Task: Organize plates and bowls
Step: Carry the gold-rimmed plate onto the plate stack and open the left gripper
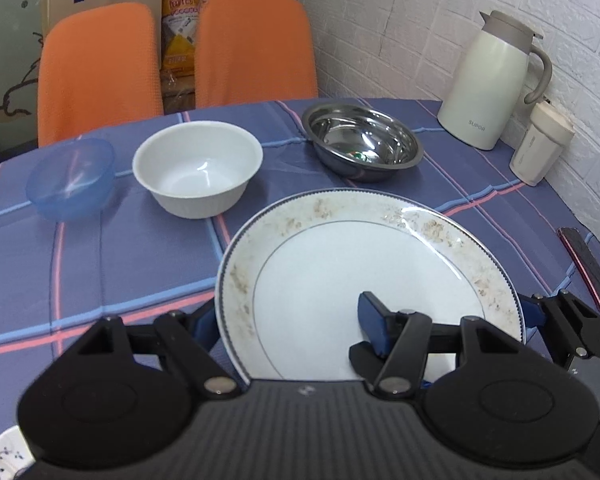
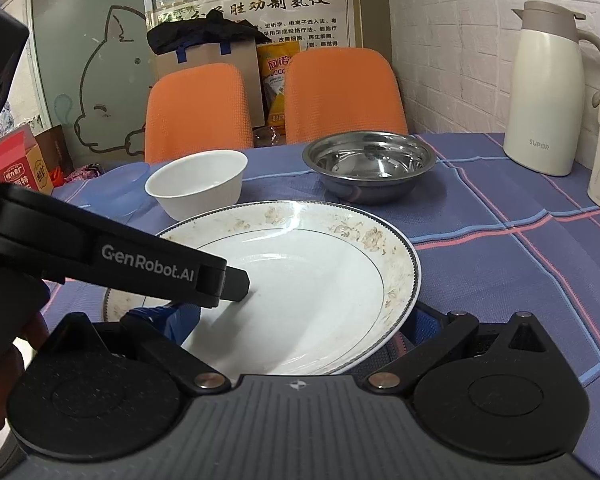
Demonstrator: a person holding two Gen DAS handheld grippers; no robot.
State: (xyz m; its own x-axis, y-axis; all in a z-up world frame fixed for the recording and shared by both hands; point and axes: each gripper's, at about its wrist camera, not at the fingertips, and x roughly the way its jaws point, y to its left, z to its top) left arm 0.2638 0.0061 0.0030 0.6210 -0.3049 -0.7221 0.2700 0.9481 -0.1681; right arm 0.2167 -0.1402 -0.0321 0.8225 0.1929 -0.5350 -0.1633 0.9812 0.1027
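Plate (image 1: 364, 280) pinched at its rim by left tongs (image 1: 288, 332); right tongs (image 2: 300, 320) seemingly straddle its opposite edge, grip unclear.

Left tool (image 1: 288, 322) astride plate (image 1: 364, 280) rim, three bowls beyond

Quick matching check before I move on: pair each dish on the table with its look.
Things:
1. plate
2. steel bowl
3. white bowl
4. blue bowl

Descriptions:
A. translucent plastic, farthest left
B. shiny metal, near the white jug
C. plain ceramic, between two other bowls
D. flowered rim, nearest the cameras

Pairs: 1-D, 2-B, 3-C, 4-A
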